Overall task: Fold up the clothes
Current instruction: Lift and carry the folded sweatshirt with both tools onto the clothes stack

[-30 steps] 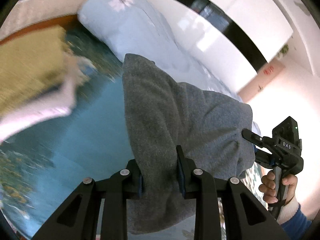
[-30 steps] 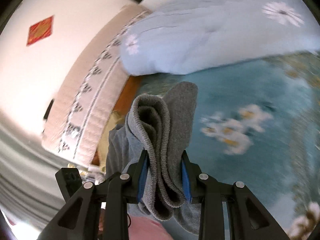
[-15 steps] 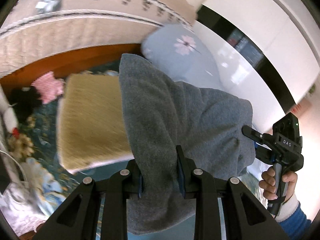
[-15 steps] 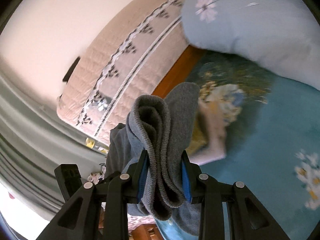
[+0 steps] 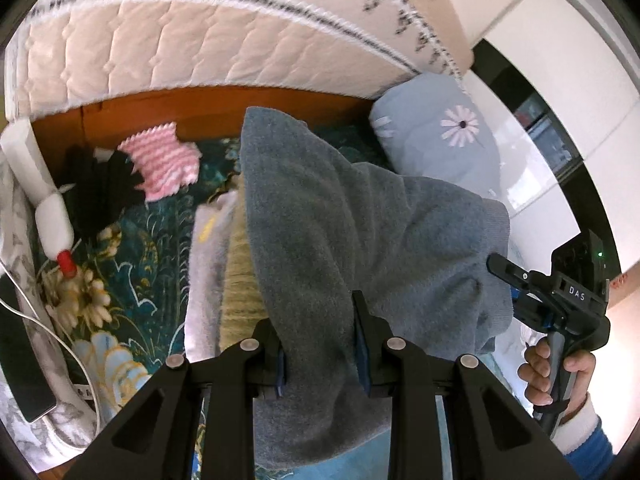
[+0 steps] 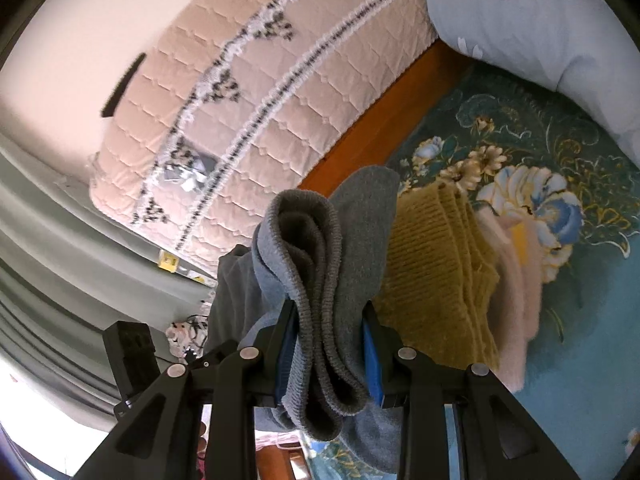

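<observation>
White letters "DAS" stand on the right gripper [image 5: 516, 280].

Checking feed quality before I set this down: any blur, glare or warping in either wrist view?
Left wrist view: headboard smeared by motion blur, gray sweater sharp, window washed out. Right wrist view: mostly sharp, yellow sweater clear, bright patch lower left, fisheye bending at edges.

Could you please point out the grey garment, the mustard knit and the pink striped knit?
grey garment [image 5: 352, 232]: left wrist view, broad middle.
mustard knit [image 6: 436, 272]: right wrist view, ribbed top.
pink striped knit [image 5: 164, 162]: left wrist view, centre.
</observation>
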